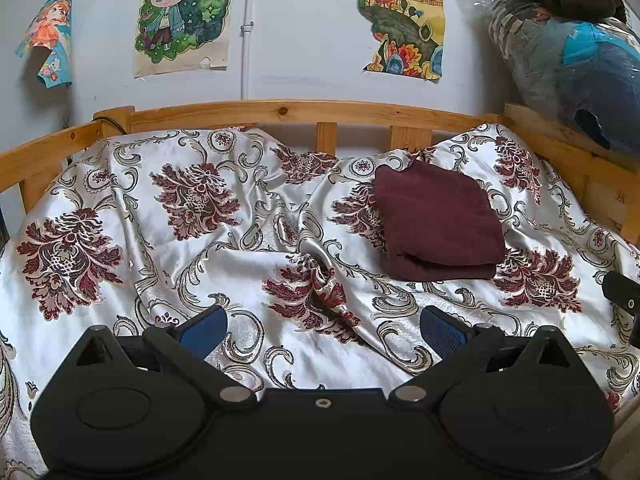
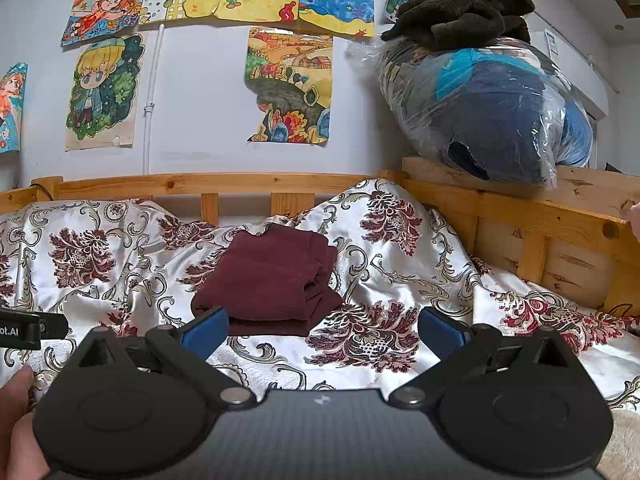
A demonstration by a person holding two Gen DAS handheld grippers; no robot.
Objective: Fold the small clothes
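Note:
A maroon garment (image 1: 436, 220) lies folded into a thick rectangle on the floral white bedspread (image 1: 248, 280), toward the back right. It also shows in the right wrist view (image 2: 272, 280). My left gripper (image 1: 324, 330) is open and empty, hovering over the bedspread in front and left of the garment. My right gripper (image 2: 324, 330) is open and empty, just in front of the garment; its left finger (image 2: 206, 330) overlaps the garment's near edge in the view. Part of the other gripper shows at the right edge of the left wrist view (image 1: 624, 296) and the left edge of the right wrist view (image 2: 24, 330).
A wooden bed rail (image 1: 288, 114) runs along the back and right side (image 2: 560, 216). A plastic-wrapped bundle (image 2: 492, 116) with a dark fleece item (image 2: 460, 8) on top sits on the right rail. Drawings (image 2: 292, 84) hang on the wall. The bedspread is wrinkled.

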